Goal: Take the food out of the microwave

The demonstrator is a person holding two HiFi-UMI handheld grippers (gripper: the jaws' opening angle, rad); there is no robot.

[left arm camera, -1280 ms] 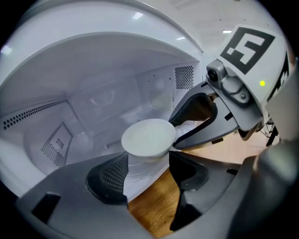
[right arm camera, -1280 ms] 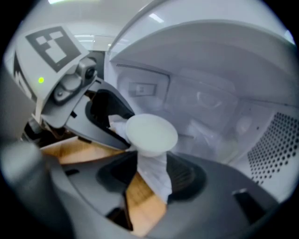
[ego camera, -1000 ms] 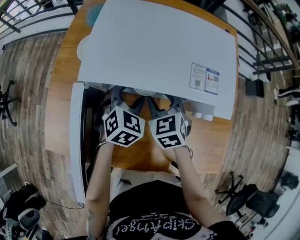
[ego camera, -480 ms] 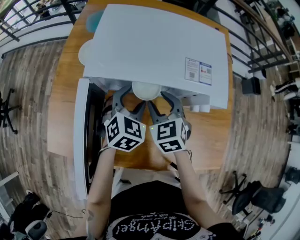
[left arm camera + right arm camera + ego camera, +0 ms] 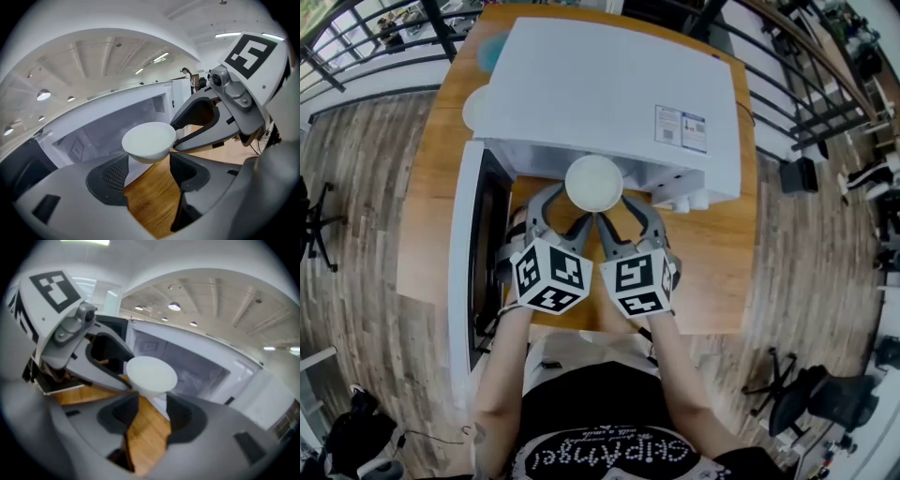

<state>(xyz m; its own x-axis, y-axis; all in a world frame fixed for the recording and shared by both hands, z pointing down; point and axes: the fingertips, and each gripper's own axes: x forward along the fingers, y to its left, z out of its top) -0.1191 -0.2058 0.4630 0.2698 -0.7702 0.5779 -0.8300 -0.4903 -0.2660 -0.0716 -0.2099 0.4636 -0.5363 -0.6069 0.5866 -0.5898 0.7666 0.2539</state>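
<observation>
Left gripper (image 5: 558,208) and right gripper (image 5: 628,211) sit side by side, marker cubes almost touching. On each, the jaws are spread wide, clamped on nothing. The white bowl (image 5: 593,183) sits right at the jaw tips of both, its base in the gap. The outer jaws curve up its sides and the inner ones go under its near edge. It's cradled between the two grippers, not pinched.

The bowl looks stiff, smooth, glazed, probably light, so it's likely slippery on the pads and breakable if dropped. Contents can't be made out. Keep it level. Best hold looks like opposite sides low on the wall, pressure even.

Below the jaws is wooden table (image 5: 712,272). Just past the bowl is the open mouth of the microwave (image 5: 609,84), with its door (image 5: 459,262) swung out left of the left gripper.
</observation>
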